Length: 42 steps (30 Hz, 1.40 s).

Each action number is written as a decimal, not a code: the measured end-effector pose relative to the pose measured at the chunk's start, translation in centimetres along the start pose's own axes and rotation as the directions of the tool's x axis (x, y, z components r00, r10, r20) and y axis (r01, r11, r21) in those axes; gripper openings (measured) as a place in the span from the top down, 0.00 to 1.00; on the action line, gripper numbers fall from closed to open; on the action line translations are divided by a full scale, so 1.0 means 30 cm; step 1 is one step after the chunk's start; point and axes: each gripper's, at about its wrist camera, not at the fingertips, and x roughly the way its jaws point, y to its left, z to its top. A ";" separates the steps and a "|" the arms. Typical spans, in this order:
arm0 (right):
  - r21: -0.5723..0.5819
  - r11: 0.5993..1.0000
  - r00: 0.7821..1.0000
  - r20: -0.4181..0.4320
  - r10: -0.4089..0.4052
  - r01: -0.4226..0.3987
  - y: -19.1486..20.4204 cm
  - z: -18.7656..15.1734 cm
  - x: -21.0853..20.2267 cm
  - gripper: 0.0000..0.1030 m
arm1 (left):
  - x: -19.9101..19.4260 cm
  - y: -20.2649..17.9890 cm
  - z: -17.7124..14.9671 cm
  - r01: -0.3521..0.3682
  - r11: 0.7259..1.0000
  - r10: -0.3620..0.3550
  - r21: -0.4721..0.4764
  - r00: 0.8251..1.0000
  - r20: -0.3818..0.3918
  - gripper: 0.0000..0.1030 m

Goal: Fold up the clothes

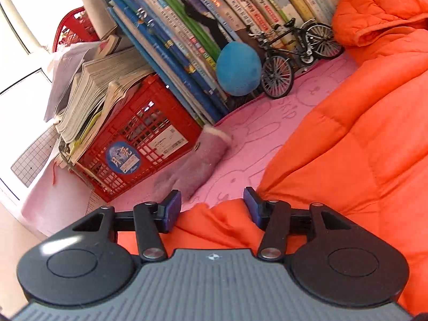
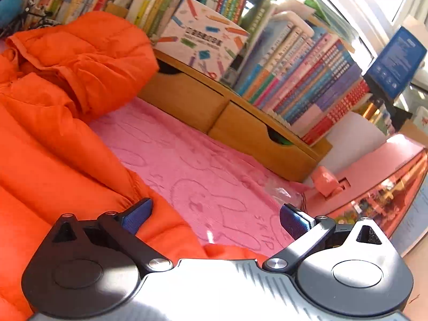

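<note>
Pink cloth (image 2: 203,165) stamped with rabbit outlines covers the work surface, hemmed in by leaning rows of books (image 1: 192,26) at the back. Across that cloth lies the jacket (image 1: 361,139), orange and quilted, its hood bunched up at the end nearest the books (probably why that end sits so high). Beside the jacket's near corner sits a red crate (image 1: 141,139) under a stack of papers, with a purple plush piece (image 1: 192,168) against it and a model bicycle (image 1: 294,53) farther back toward the books.

Left gripper (image 1: 211,206) has its jaws parted, with a fold of the jacket's edge lying beneath and between them; the pads do not press on it. Right gripper (image 2: 214,214) is spread wide over the jacket's opposite edge, one finger above orange fabric, the other above bare cloth, pinching nothing. Both sit at the hem end, a sensible hold for drawing that edge up toward the hood.
</note>
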 end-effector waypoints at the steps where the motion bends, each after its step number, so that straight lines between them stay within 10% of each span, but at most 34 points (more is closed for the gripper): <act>1: 0.031 1.000 1.000 -0.020 0.001 0.000 -0.044 -0.016 0.008 0.01 | 0.005 0.017 -0.015 -0.012 1.000 0.012 0.001 1.000 0.002 0.40; 5: 0.036 0.990 0.986 -0.102 -0.134 0.138 -0.146 -0.072 0.030 0.03 | -0.005 0.087 -0.043 0.027 0.998 -0.028 -0.065 0.999 -0.025 0.41; 10: 0.234 0.972 0.998 -0.041 0.045 -0.034 -0.204 -0.054 -0.083 0.13 | -0.158 0.140 -0.024 0.141 0.983 -0.138 -0.118 0.990 0.032 0.43; 13: 0.217 0.945 0.970 0.071 0.234 -0.244 -0.149 -0.010 -0.209 0.12 | -0.315 0.171 -0.035 0.257 0.962 -0.246 -0.096 0.962 0.117 0.41; 18: 0.065 0.855 0.848 0.189 0.495 -0.514 -0.058 -0.064 -0.489 0.06 | -0.505 0.345 -0.156 0.537 0.824 -0.522 -0.181 0.843 0.127 0.37; 22: 0.046 0.825 0.819 0.160 0.551 -0.564 -0.090 -0.198 -0.639 0.05 | -0.524 0.461 -0.266 0.643 0.681 -0.675 -0.350 0.737 0.039 0.36; 31: 0.334 0.746 0.804 0.066 0.591 -0.575 -0.234 -0.440 -0.660 0.06 | -0.432 0.440 -0.340 0.694 0.493 -0.802 -0.525 0.597 0.036 0.26; 34: 0.425 0.684 0.776 0.074 0.627 -0.593 -0.245 -0.461 -0.604 0.09 | -0.411 0.407 -0.311 0.701 0.486 -0.800 -0.523 0.598 0.058 0.25; 37: 0.466 0.643 0.758 0.099 0.645 -0.608 -0.235 -0.440 -0.569 0.31 | -0.410 0.393 -0.302 0.706 0.471 -0.804 -0.530 0.590 0.071 0.61; 39: 0.509 0.584 0.718 0.102 0.689 -0.632 -0.222 -0.418 -0.546 0.66 | -0.416 0.405 -0.329 0.745 0.365 -0.849 -0.558 0.513 0.129 0.77; 42: 0.553 0.500 0.653 0.109 0.749 -0.666 -0.205 -0.398 -0.537 0.86 | -0.458 0.450 -0.370 0.794 0.257 -0.867 -0.550 0.442 0.232 0.87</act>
